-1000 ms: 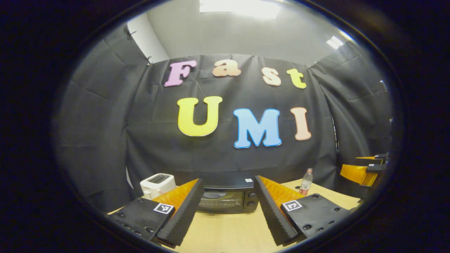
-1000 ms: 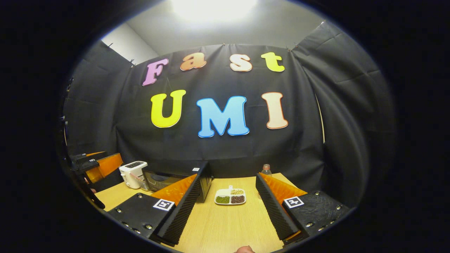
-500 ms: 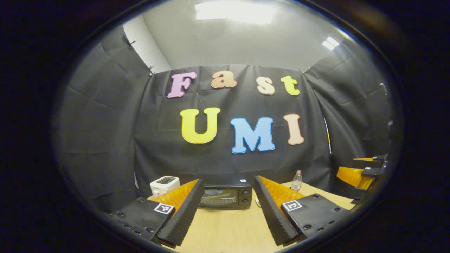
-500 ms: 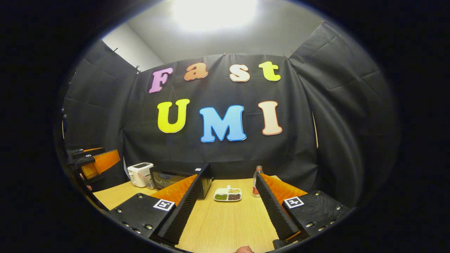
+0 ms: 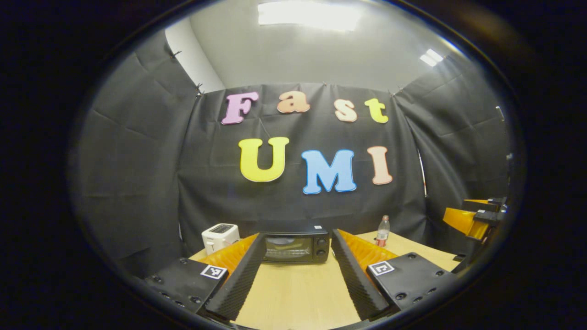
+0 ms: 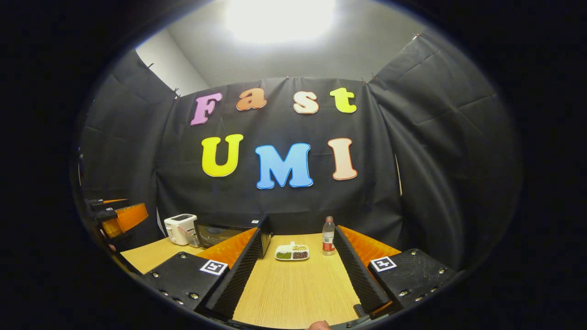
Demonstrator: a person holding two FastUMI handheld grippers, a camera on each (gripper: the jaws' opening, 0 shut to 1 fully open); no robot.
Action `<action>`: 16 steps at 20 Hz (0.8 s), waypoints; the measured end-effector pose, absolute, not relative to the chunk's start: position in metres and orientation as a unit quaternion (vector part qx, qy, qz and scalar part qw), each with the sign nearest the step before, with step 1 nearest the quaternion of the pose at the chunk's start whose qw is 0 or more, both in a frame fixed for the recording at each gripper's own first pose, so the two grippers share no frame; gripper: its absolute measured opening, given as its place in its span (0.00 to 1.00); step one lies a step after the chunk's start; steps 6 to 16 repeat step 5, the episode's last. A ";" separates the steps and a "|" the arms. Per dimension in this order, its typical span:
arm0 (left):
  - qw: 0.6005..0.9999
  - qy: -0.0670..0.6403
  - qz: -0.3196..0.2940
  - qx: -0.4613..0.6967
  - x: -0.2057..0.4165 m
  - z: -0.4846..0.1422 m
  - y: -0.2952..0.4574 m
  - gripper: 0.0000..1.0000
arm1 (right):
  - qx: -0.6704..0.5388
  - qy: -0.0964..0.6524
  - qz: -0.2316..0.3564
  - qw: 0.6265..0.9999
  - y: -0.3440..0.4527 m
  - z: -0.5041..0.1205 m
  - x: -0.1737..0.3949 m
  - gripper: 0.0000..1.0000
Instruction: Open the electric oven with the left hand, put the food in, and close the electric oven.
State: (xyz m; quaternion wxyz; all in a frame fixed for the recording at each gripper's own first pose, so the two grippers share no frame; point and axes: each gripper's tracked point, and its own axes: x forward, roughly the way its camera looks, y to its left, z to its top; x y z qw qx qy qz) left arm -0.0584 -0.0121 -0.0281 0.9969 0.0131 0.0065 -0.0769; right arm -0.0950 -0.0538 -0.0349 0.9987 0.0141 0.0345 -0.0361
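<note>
A black electric oven (image 5: 296, 248) with its door closed stands at the far side of the wooden table, straight ahead between the fingers of my left gripper (image 5: 297, 243), which is open and empty. In the right gripper view the oven (image 6: 229, 233) sits left of centre, partly hidden by a finger. A white divided plate of food (image 6: 291, 252) lies on the table ahead of my right gripper (image 6: 298, 240), which is open and holds nothing. The right gripper (image 5: 477, 215) shows at the right edge of the left gripper view, and the left gripper (image 6: 117, 215) at the left edge of the right gripper view.
A white toaster (image 5: 220, 236) stands left of the oven, also visible as the toaster (image 6: 181, 228) in the right gripper view. A plastic bottle (image 6: 328, 242) stands just right of the plate, and the bottle (image 5: 383, 231) sits right of the oven. Light wooden table (image 6: 298, 288) stretches between me and these things.
Both views have pulled back and tilted; the oven, plate and bottle look smaller and farther. The bottle has come out from behind the right gripper's finger. Both grippers stay open.
</note>
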 end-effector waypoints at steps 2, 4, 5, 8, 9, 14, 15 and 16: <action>0.997 0.006 -0.078 0.010 -0.056 -0.024 -0.009 1.00 | 0.013 0.031 -0.037 0.999 -0.052 -0.031 -0.098 0.97; 0.997 0.008 -0.078 0.006 -0.055 -0.024 -0.007 1.00 | 0.006 0.026 -0.036 0.999 -0.050 -0.027 -0.099 0.97; 0.997 0.009 -0.079 0.003 -0.053 -0.024 -0.005 1.00 | 0.003 0.026 -0.036 0.999 -0.050 -0.026 -0.099 0.97; 0.997 0.009 -0.079 0.003 -0.053 -0.024 -0.005 1.00 | 0.003 0.026 -0.036 0.999 -0.050 -0.026 -0.099 0.97; 0.997 0.009 -0.079 0.003 -0.053 -0.024 -0.005 1.00 | 0.003 0.026 -0.036 0.999 -0.050 -0.026 -0.099 0.97; 0.997 0.009 -0.079 0.003 -0.053 -0.024 -0.005 1.00 | 0.003 0.026 -0.036 0.999 -0.050 -0.026 -0.099 0.97; 0.997 0.009 -0.079 0.003 -0.053 -0.024 -0.005 1.00 | 0.003 0.026 -0.036 0.999 -0.050 -0.026 -0.099 0.97; 0.997 0.009 -0.079 0.003 -0.053 -0.024 -0.005 1.00 | 0.003 0.026 -0.036 0.999 -0.050 -0.026 -0.099 0.97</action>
